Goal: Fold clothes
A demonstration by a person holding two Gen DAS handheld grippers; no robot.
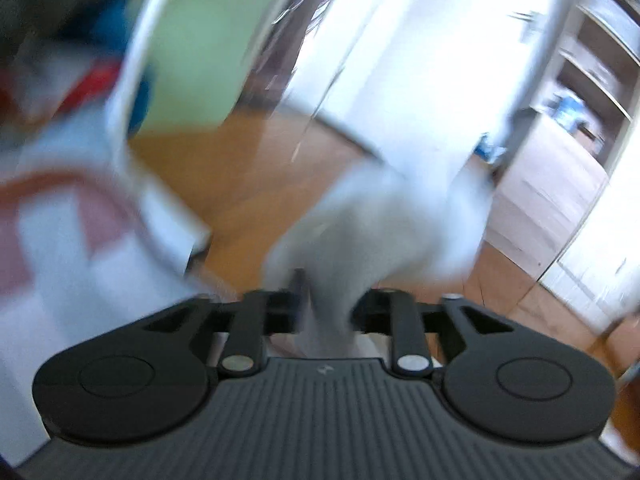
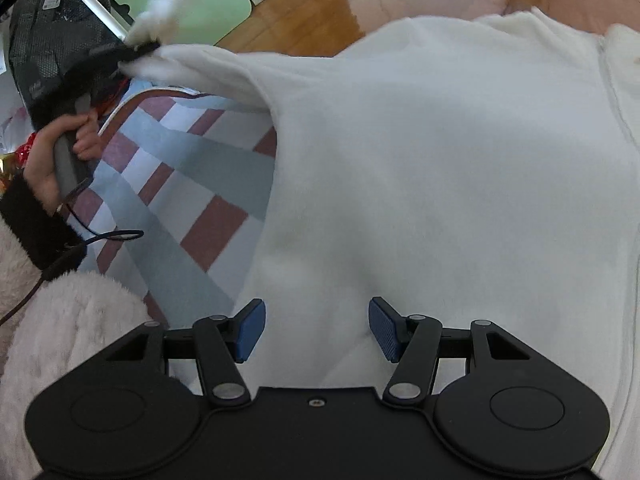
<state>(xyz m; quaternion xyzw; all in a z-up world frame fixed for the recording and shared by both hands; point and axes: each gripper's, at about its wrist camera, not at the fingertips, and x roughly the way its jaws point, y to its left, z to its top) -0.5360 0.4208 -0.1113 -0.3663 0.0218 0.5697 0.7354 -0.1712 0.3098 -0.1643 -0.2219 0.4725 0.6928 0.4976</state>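
- The left gripper (image 1: 326, 300) is clamped on a bunched sleeve of the white fleece garment (image 2: 440, 168), lifted off the checked bedcover (image 2: 192, 184).
- The right gripper (image 2: 317, 328) hovers over the garment's body, blue pads (image 2: 251, 330) spread wide, gripping nothing.
- The garment lies spread across the bedcover.

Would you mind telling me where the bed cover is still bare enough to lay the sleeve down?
The checked cover lies bare between the white fleece body and the left hand. That is the one free patch. The fleece fills the right side under the open right gripper. The left gripper holds the sleeve end up at the cover's far edge.
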